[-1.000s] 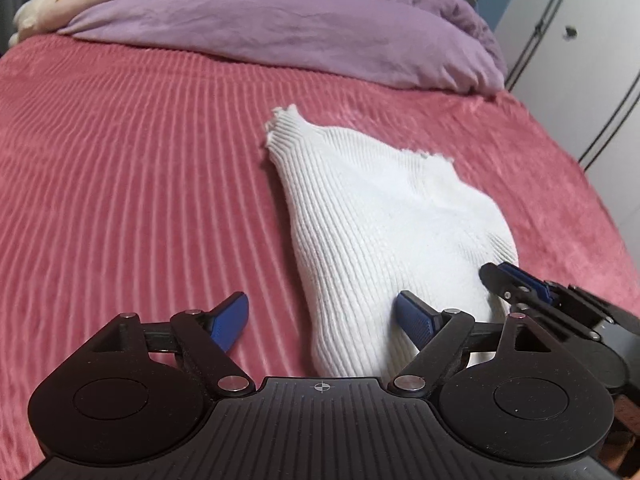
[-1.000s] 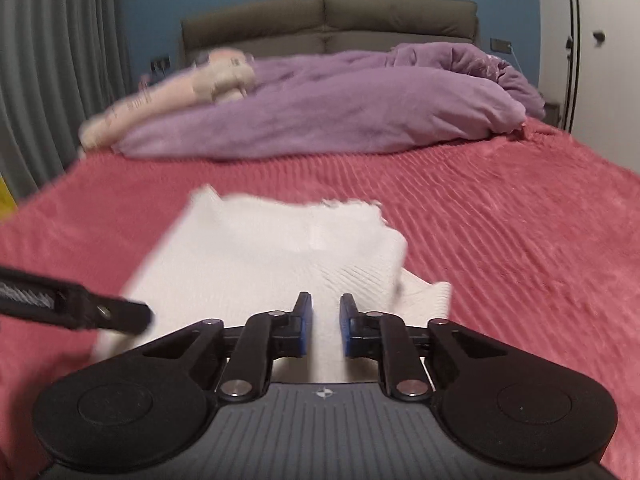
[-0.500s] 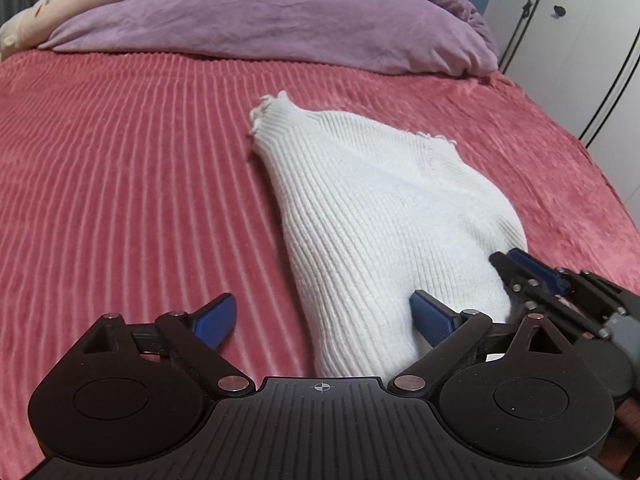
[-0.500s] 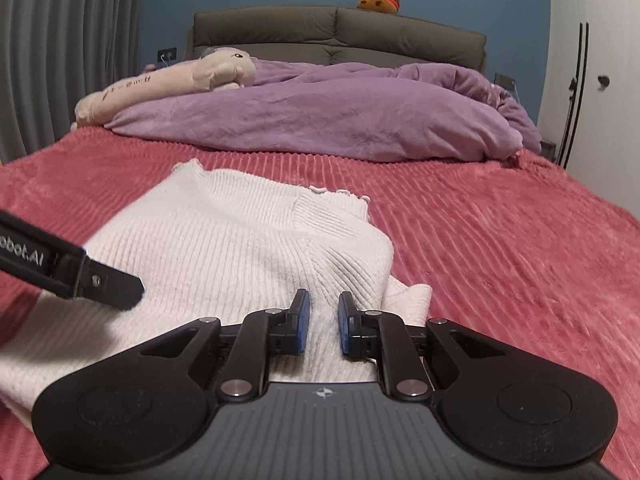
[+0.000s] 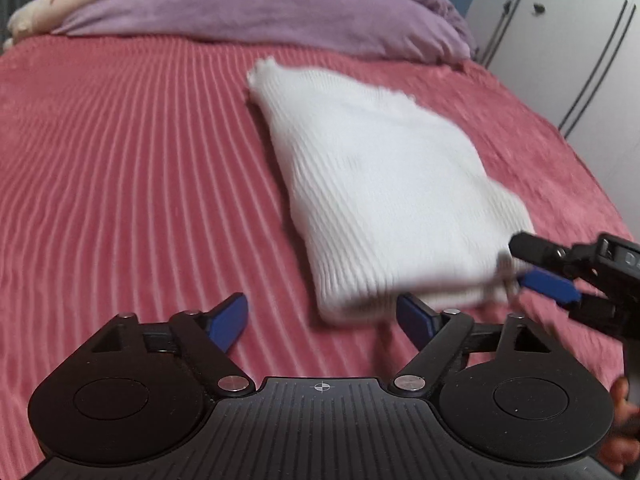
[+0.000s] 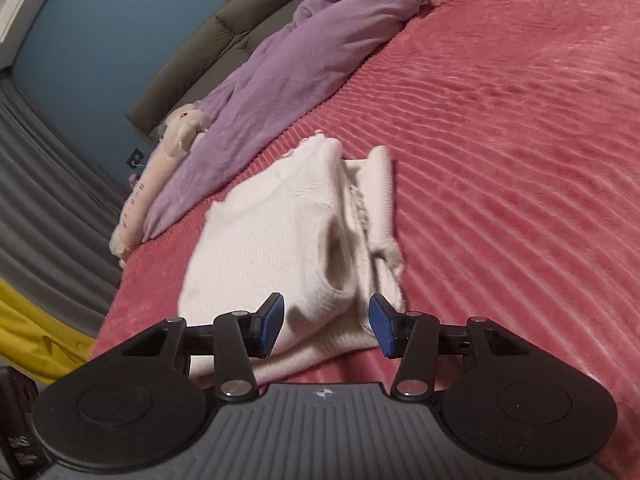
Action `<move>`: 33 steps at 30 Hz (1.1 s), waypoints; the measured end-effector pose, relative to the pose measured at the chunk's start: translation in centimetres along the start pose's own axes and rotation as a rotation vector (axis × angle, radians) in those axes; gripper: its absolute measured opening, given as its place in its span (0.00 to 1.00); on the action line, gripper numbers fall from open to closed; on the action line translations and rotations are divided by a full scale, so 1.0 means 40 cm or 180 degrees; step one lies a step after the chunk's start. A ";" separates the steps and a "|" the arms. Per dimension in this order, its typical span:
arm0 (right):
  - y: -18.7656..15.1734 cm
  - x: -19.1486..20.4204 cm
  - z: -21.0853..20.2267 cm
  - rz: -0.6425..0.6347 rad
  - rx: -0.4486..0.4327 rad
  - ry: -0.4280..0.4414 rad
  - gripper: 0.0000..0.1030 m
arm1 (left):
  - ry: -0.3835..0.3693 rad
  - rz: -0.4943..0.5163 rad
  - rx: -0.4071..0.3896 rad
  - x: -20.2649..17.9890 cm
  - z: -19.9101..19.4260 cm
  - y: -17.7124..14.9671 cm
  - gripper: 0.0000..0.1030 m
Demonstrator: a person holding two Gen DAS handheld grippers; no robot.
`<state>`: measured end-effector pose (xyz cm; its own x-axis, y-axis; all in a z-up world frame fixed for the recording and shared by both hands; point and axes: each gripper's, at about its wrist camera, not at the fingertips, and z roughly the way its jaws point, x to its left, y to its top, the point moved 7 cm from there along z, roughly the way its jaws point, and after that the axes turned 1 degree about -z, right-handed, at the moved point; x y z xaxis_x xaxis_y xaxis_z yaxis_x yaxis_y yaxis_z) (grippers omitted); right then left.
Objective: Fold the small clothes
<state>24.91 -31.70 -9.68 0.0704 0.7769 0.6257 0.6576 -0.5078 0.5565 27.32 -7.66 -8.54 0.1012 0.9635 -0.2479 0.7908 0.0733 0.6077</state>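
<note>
A bed (image 5: 120,184) under a ribbed pink cover fills both views, with a purple duvet (image 5: 260,12) at its head. The left tool (image 5: 322,316) has its jaws wide and closing, with only cover between them; the folded white sweater (image 5: 384,200) lies just ahead, its near edge by the right-side pad. The right tool (image 6: 326,326) is opening, a fold of the sweater's near corner lying between its pads, which are clear of the cloth. In the left view it reaches the sweater's near right corner.
</note>
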 end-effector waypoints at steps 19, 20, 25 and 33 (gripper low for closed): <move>0.023 -0.008 0.060 -0.0533 0.0202 -0.0152 0.27 | -0.0583 -0.0573 0.0283 0.124 -0.043 0.051 0.76; 0.040 -0.016 0.050 -0.0444 0.0150 -0.0093 0.35 | -0.0705 -0.0665 0.0266 0.133 -0.044 0.065 0.78; 0.131 -0.040 0.052 -0.0211 -0.0009 -0.0007 0.73 | -0.1070 -0.0835 0.0073 0.128 -0.047 0.131 0.81; 0.175 -0.100 0.182 0.0168 0.0431 0.0330 0.79 | -0.1282 -0.1202 0.0388 0.129 0.075 0.156 0.94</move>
<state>34.70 -35.65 -12.27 0.0343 0.7044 0.7089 0.7506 -0.4865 0.4471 34.61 -3.01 -8.30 0.0013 0.7000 -0.7141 0.8784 0.3405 0.3354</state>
